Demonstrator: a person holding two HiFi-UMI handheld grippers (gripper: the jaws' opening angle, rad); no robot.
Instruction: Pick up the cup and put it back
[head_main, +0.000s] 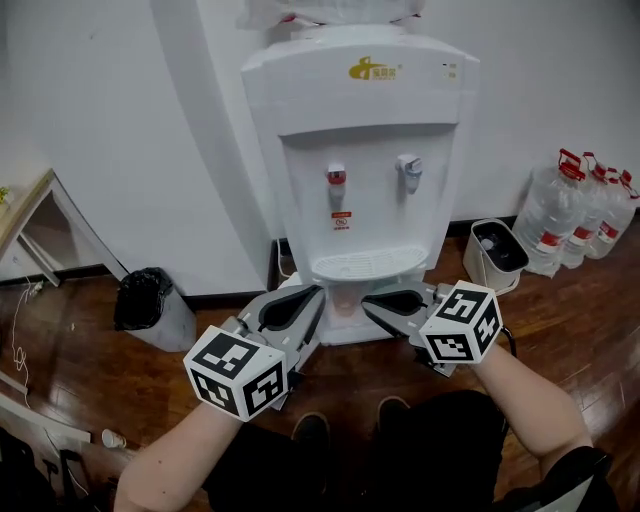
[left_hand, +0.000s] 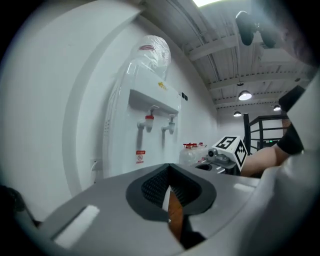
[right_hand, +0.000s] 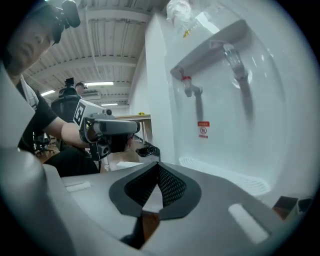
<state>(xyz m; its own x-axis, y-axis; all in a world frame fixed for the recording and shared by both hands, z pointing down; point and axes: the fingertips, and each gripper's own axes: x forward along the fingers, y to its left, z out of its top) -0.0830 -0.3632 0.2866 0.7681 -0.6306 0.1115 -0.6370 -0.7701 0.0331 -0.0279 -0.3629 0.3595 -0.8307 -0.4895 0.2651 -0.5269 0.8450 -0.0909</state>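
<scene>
What looks like the cup (head_main: 345, 302), a pale, half-hidden shape, stands low before the water dispenser (head_main: 360, 120), between both tool tips. The left tool (head_main: 316, 292) is slightly spread, the right tool (head_main: 366, 299) pressed together, both empty. The pick-up seems yet to come: one tool must spread wide around the cup.

The head camera looks steeply down from high up at the water dispenser (head_main: 360, 150). The left gripper (head_main: 320, 290) camera sits low and looks along its jaws, up at the dispenser from the left — the right gripper (head_main: 365, 300) camera looks from the right, closer in. All three see the red tap (head_main: 337, 178); each gripper camera sees the other gripper.
</scene>
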